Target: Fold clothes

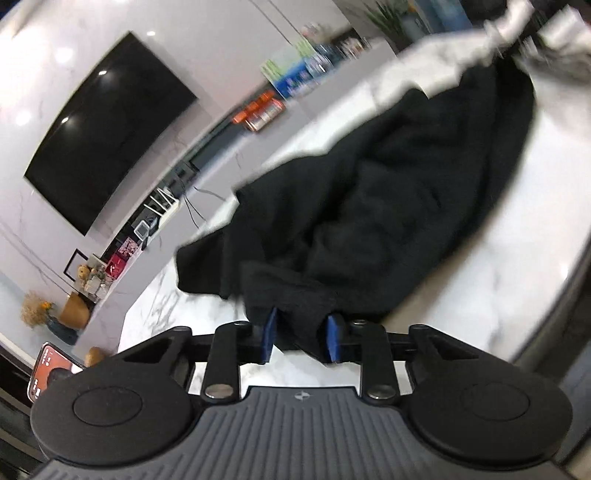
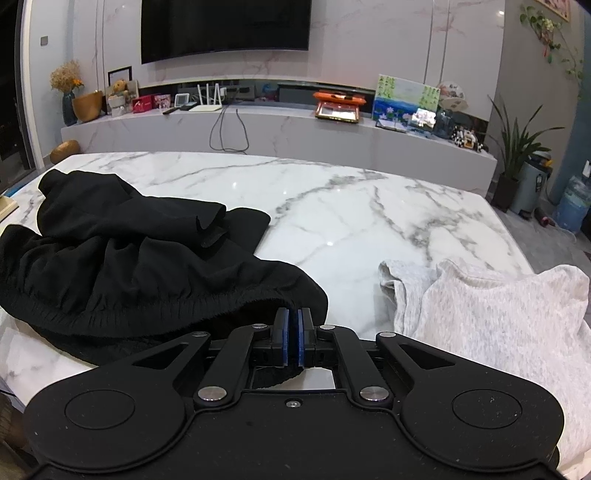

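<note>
My left gripper (image 1: 301,338): blue pads (image 1: 270,334) part-way apart, a bunched fold of the crumpled black fabric garment (image 1: 369,206) sits between them and fills the gap, so I read it as clamped on that cloth. The view is motion-blurred, so pad contact isn't crisp. My right gripper (image 2: 294,338): blue pads (image 2: 283,338) nearly together, only a thin slit between them, tips right at the elastic waistband edge (image 2: 177,302) of the same black garment. Can't tell if any cloth is pinched there; the band passes just in front of and beside the tips.

Black garment lies in a heap on the white grey-veined marble tabletop (image 2: 351,206), towards the left side in the right wrist view, waistband nearest me, a loose flap (image 2: 207,221) lying on top further back. Just right of my right gripper, apart from the black piece, a light grey heathered knit garment (image 2: 480,306) lies rumpled at the table's near right edge.

Past the table: a long low white marble TV console (image 2: 280,136) with a white router (image 2: 207,101), an orange tray (image 2: 338,101), a painted picture (image 2: 402,99) and a teddy bear (image 2: 118,88). Above it, a black wall-mounted TV screen (image 2: 225,26). Far right, a potted green plant (image 2: 517,147) on the floor. In the left wrist view a phone with a lit red screen (image 1: 51,369) is at bottom left.
</note>
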